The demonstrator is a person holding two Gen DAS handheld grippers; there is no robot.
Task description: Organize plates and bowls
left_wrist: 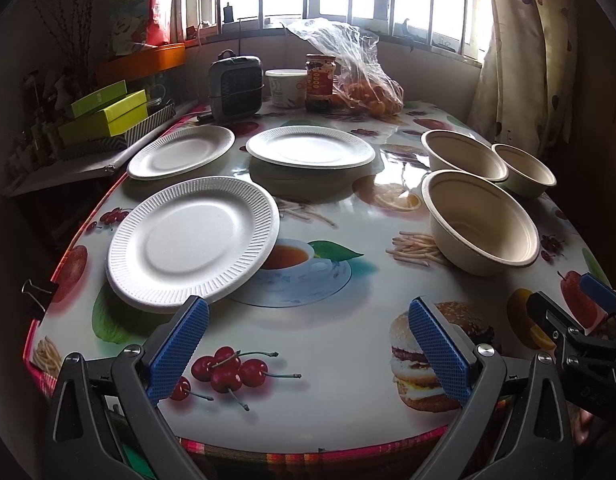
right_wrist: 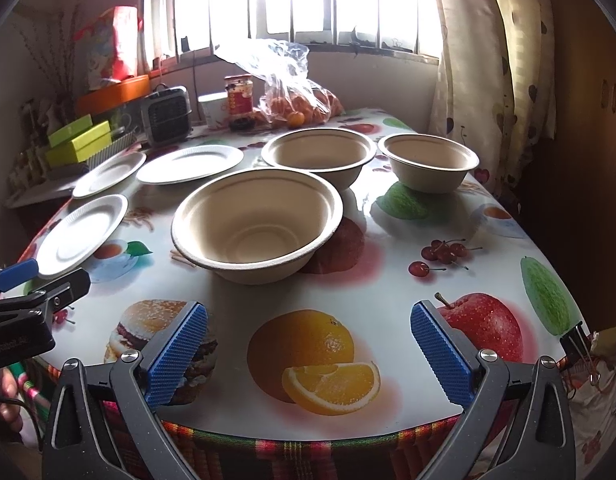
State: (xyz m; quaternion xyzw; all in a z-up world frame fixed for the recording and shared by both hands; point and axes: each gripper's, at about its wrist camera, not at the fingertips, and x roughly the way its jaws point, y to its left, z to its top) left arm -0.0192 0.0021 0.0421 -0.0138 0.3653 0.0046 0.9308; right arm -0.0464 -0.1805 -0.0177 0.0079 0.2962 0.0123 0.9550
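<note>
Three white paper plates lie on the fruit-print table: a near plate (left_wrist: pixel 193 242) (right_wrist: pixel 81 234), a far-left plate (left_wrist: pixel 181 152) (right_wrist: pixel 109 174) and a far-middle plate (left_wrist: pixel 310 146) (right_wrist: pixel 189 164). Three beige bowls stand to the right: a near bowl (left_wrist: pixel 482 220) (right_wrist: pixel 257 222), a far bowl (left_wrist: pixel 464 154) (right_wrist: pixel 320 154) and a small bowl (left_wrist: pixel 524 170) (right_wrist: pixel 428 164). My left gripper (left_wrist: pixel 308 354) is open, low over the table's front edge, just short of the near plate. My right gripper (right_wrist: pixel 308 356) is open in front of the near bowl, holding nothing.
At the back by the window stand a small grey heater (left_wrist: pixel 235 88), a white tub (left_wrist: pixel 285 86), a jar (left_wrist: pixel 320 82) and a plastic bag of oranges (left_wrist: pixel 364 88). Green boxes (left_wrist: pixel 107 114) sit on a shelf at left. A curtain (left_wrist: pixel 520 60) hangs at right. Binder clips (left_wrist: pixel 35 294) hold the tablecloth.
</note>
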